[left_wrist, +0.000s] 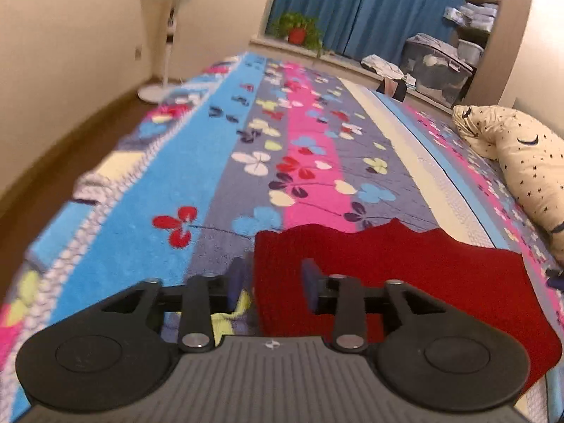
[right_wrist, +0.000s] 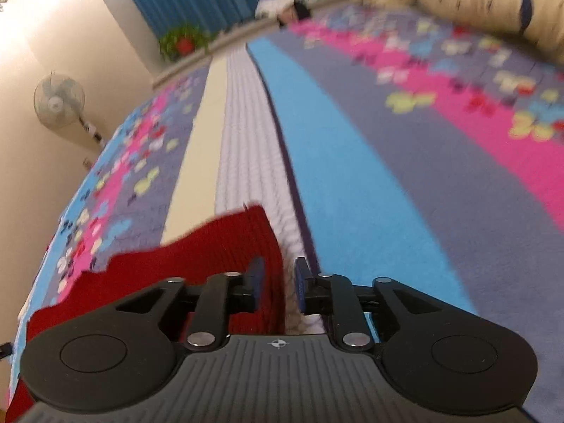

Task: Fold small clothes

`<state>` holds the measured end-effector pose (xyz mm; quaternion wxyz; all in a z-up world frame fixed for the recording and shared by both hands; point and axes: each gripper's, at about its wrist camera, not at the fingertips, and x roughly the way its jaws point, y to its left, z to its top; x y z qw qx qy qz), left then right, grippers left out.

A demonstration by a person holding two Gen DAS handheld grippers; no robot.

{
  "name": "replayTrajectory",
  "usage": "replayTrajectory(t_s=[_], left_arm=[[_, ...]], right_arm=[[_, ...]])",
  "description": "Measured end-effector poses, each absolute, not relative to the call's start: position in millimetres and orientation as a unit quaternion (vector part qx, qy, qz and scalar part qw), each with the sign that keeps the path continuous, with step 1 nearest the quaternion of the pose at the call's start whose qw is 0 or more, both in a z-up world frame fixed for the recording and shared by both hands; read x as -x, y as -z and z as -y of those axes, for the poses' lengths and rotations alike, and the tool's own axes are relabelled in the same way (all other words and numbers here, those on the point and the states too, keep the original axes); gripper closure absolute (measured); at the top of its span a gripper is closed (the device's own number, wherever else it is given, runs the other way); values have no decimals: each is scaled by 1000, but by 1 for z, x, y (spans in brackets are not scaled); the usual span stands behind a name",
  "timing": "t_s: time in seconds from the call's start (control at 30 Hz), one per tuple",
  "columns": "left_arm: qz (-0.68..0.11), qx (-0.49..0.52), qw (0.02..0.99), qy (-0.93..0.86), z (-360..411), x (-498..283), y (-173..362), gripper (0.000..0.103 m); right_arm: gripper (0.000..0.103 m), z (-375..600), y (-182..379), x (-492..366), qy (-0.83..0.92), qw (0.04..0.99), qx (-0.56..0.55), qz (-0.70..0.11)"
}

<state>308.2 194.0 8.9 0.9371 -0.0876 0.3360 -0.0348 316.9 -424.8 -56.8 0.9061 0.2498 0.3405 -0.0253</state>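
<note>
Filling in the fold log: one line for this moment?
left gripper: open, empty | right gripper: open, empty | red cloth: flat on bedspread

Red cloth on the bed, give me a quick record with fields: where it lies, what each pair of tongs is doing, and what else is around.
cloth: red cloth, lying on the patterned blanket
left tongs: open, over the cloth's left edge
right tongs: open, over the cloth's right edge
nearby: star-print pillow, standing fan, potted plant

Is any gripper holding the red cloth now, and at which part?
Neither: left gripper and right gripper are open over the red cloth's side edges.
</note>
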Motion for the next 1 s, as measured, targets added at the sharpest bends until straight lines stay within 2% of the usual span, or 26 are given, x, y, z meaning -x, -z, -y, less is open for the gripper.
replayTrajectory(t_s=[0.03,0.2,0.33,0.4,0.47,0.5,0.53,0.6,0.67,0.7,0.73,0.8,0.9,1.0], left_arm=[[-337,81,937,42,-187,-298,-13,59],[-358,47,927,99,-158,-246,-14,59],[-475,-47,875,81,-142,-238,38,57],[-489,-11,870,70,-152,-237,42,56],[-459,-1,886,72,-156,-228,31,56],[-465,-11,883,66,-155,-225,34,56],[-486,-13,872,61,-155,-228,41,53],[-501,-1,864,52,-155,-227,44,52],[-465,-21,885,29,-146,-216,27,52],[-434,-30,900,16,-139,-205,15,47],[-416,-31,909,9,-134,-196,7,35],[-388,-21,921,5,-122,-181,-10,17],[-372,-16,928,-10,-105,-166,-32,15],[-372,1,928,-35,-91,-156,-45,8]], right_arm=[[51,424,51,-311,26,908,-251,-335],[52,398,38,-280,-11,898,-235,-371],[53,378,57,-265,-4,870,-176,-461],[53,376,73,-262,8,846,-158,-509],[58,380,76,-257,12,840,-169,-515],[69,382,74,-254,7,842,-172,-512],[73,383,73,-251,5,843,-171,-510],[73,384,73,-245,18,844,-161,-511],[73,386,68,-236,33,849,-175,-498],[72,387,61,-228,46,857,-182,-480],[70,387,53,-218,62,869,-183,-456],[65,384,38,-201,77,892,-180,-408],[56,368,19,-181,56,918,-168,-355],[49,350,7,-164,43,936,-144,-317]])
